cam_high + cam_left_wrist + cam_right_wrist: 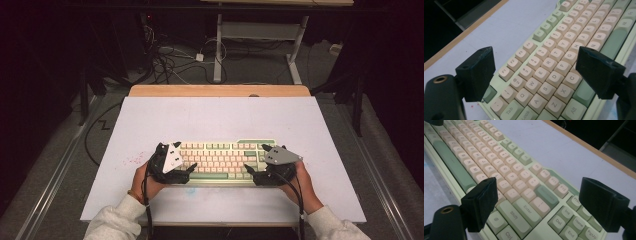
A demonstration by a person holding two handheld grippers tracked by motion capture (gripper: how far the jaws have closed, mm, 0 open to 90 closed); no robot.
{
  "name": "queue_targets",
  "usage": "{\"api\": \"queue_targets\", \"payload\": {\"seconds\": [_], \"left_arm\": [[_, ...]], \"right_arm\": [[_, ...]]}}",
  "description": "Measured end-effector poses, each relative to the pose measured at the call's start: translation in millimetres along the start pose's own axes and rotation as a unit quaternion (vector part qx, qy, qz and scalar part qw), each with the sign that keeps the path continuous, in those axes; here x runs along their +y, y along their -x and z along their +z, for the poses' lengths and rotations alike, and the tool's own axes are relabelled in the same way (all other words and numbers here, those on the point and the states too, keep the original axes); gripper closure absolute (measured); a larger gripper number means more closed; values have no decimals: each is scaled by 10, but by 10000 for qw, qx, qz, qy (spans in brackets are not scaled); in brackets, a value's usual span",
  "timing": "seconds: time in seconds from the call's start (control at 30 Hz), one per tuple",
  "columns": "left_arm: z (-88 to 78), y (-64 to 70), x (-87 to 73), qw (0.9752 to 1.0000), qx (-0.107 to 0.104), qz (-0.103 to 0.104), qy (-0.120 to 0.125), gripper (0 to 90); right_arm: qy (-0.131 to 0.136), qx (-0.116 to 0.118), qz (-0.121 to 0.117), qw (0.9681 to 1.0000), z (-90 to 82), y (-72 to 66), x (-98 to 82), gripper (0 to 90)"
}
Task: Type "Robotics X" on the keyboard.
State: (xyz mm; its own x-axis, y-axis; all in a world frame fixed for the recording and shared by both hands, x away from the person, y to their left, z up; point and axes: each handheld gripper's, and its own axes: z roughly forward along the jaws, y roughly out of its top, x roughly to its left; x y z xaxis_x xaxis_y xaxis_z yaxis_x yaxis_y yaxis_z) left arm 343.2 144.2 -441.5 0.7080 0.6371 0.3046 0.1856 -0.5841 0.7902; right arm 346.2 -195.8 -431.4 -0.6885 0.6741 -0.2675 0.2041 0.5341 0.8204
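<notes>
I've got both grippers, left (191,167) and right (248,170), spread wide, gripping nothing, over the green-and-cream plastic keyboard (223,159). I'd grab both ends evenly and keep it level.

Pale-green keyboard (225,161) with cream and green keycaps, flat at the white table's near edge.

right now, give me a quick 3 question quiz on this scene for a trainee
1. True or false: the left gripper is shut on a keycap.
2. Which end of the keyboard does the right gripper hover over: A) Tab end, B) Enter end?
3. What does the keyboard lie on?

Key:
1. False; both grippers are open with nothing held.
2. B.
3. The white table.
</notes>
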Motion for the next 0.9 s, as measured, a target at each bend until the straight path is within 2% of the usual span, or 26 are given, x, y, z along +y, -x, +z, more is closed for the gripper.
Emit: {"api": "queue_targets", "payload": {"seconds": [0.07,0.47,0.57,0.9], "left_arm": [[-12,-8,1,10000,-24,-2,14,155],[-131,-21,9,9998,130,47,123,155],[-160,-24,4,9998,125,47,148,155],[-219,-4,-25,9998,104,100,145,155]], "right_arm": [[20,-4,11,10000,-12,3,5,161],[123,-120,-108,9998,-120,9,44,161],[83,-227,-187,9995,-135,-1,47,162],[144,-294,-251,9991,-234,-7,35,163]]}}
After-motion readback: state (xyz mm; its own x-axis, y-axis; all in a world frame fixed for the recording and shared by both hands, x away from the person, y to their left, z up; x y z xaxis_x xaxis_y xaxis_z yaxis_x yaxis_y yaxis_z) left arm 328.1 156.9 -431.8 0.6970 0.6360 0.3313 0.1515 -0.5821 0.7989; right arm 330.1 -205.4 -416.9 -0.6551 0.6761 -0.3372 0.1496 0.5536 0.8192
